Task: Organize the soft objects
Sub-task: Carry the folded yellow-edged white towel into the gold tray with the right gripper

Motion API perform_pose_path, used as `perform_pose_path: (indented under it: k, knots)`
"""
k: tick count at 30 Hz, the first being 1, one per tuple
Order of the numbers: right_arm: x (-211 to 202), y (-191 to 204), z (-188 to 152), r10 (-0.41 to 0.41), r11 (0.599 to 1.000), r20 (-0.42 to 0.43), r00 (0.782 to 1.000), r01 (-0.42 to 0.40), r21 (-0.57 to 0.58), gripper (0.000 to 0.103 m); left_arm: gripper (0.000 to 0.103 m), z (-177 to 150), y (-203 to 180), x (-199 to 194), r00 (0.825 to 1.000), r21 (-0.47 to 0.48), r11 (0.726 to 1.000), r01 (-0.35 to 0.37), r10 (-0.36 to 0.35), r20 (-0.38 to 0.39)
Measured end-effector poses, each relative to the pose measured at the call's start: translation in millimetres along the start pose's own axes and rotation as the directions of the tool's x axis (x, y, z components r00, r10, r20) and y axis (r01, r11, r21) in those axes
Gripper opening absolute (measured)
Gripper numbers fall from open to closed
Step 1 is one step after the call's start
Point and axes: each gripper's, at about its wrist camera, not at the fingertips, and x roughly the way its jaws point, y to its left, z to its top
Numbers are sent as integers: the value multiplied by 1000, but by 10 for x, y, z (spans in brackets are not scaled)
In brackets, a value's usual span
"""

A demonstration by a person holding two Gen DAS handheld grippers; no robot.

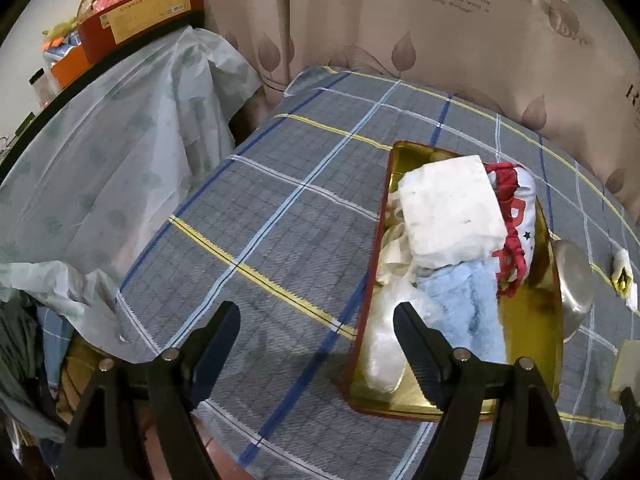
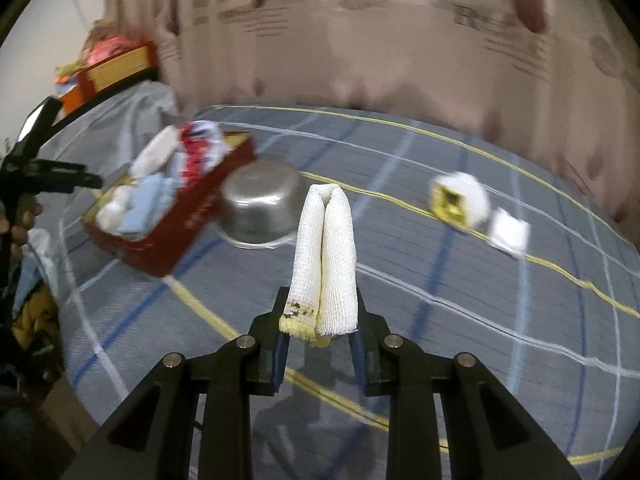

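A red box (image 1: 362, 336) with a gold lining sits on the checked bedspread. It holds a folded white cloth (image 1: 448, 208), a red-and-white cloth (image 1: 520, 208), a light blue towel (image 1: 468, 308) and a cream satin piece (image 1: 384, 352). My left gripper (image 1: 316, 320) is open and empty, its right finger over the box's near end. In the right wrist view the right gripper (image 2: 320, 304) is shut on a folded white mesh cloth (image 2: 326, 248) with a yellow edge, held above the bedspread. The red box (image 2: 172, 232) lies to its far left.
An upturned steel bowl (image 2: 260, 204) stands beside the box. A small yellow-and-white item (image 2: 460, 200) and a white square pad (image 2: 508, 232) lie at the far right. A curtain hangs behind the bed. A draped surface (image 1: 120, 140) with boxes stands at the left.
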Motion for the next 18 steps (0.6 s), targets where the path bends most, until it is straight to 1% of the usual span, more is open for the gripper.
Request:
perform_pose_path:
  k: [5,7,10,13,14,18]
  knots:
    - [72,409,105,84,995,-5,996,-84,-62,24,81,-35,34,-13,1000,2,1000,-24,24,11]
    - [89,566,148,102,990,-7,995,-102,-92,24,81,-35,58,-32,999,-6,1000,-24,24,24]
    - [104,788,248,139,982,-5,990,-138,-129,24,81,-40,77,-58,998,-6,999,-42,43,39]
    - [117,948,343,161,975,-5,987,-160,-154,24,81,-49,84,-36,998,3,999,-46,46,36]
    - [135,1010,381,170,972,-11,985,-169,-163,24,81,-54,87,-35,999,3,999,-37,37,35]
    - [188,1229,496,178,964,-16,984,-177,-197,24,81,-44,111,-45,999,2,999,-32,32,39]
